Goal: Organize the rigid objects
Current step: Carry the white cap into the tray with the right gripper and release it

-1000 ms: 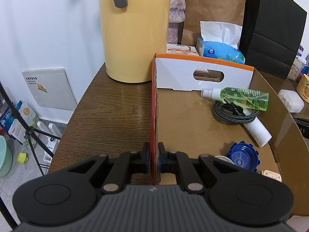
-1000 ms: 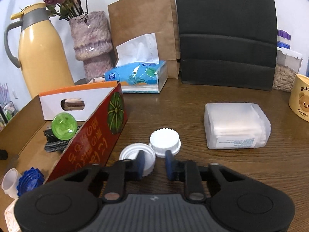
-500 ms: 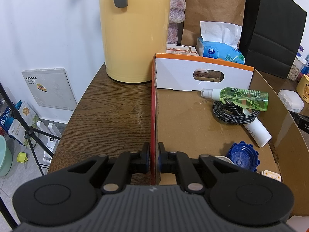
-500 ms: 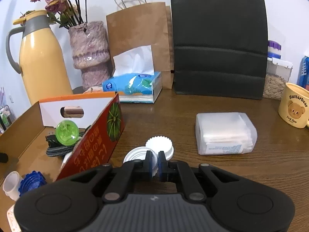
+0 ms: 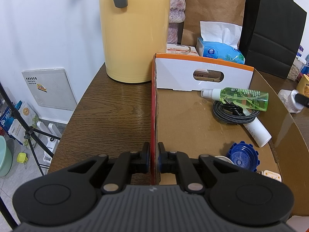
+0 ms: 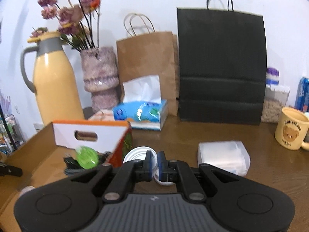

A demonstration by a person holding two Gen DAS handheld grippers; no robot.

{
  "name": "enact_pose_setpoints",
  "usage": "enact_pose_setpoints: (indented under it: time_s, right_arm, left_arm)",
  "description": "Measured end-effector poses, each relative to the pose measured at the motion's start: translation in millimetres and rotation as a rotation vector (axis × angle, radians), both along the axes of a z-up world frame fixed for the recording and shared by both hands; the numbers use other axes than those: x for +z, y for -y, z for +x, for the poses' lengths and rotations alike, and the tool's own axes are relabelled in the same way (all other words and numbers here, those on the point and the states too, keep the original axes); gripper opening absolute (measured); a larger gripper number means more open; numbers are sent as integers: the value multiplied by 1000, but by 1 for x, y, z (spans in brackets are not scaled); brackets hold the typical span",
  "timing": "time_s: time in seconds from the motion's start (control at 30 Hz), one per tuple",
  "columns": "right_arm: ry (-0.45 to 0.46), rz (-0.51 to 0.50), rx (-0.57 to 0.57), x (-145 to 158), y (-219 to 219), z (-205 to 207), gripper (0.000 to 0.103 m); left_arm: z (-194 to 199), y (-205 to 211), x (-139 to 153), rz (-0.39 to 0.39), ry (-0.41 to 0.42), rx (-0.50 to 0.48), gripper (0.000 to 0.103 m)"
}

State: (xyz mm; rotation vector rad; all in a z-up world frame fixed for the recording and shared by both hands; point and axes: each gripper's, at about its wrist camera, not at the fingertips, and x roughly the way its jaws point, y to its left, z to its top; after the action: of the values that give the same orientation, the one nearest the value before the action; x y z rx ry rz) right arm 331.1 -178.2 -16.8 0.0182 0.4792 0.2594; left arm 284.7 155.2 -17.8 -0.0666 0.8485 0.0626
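The right gripper (image 6: 154, 166) has its fingers squeezed together on the thin rim of a white cap (image 6: 135, 154). The cap sits right between the fingers, with most of it sticking out to their left and a bit in front. It looks lifted off the worktop (image 6: 222, 133), though the picture is blurry, so this is hard to tell. A second white cap shows just under the fingers, mostly hidden.

The cap is small, hard plastic and very light. It will not bend or break, but it is smooth, so it could slip or swing if the fingers only pinch a little edge. The rim is the best place to hold, since the cap is open like a tiny cup.

The left gripper (image 5: 154, 160) has its fingers closed on the red side wall of the cardboard box (image 5: 153, 104), one finger outside and one inside. This probably keeps the box from sliding.

The box is just left of the right fingers. Inside it lie a green spray bottle (image 5: 243, 96), a coiled cable (image 5: 229, 114), a white tube (image 5: 258, 133) and a blue cap (image 5: 242, 154). The white cap most likely goes in there next
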Motion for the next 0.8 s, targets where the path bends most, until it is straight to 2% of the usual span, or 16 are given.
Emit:
enact_pose_setpoints:
  time_s: [0.4,0.8]
  right_arm:
    - [117,18,129,38,-29,-35,5]
    - [87,-41,284,28,-78,-49,5]
  left_arm:
    - [0,0,0,1,0,0,9]
    - [0,0,0,0,0,0,9]
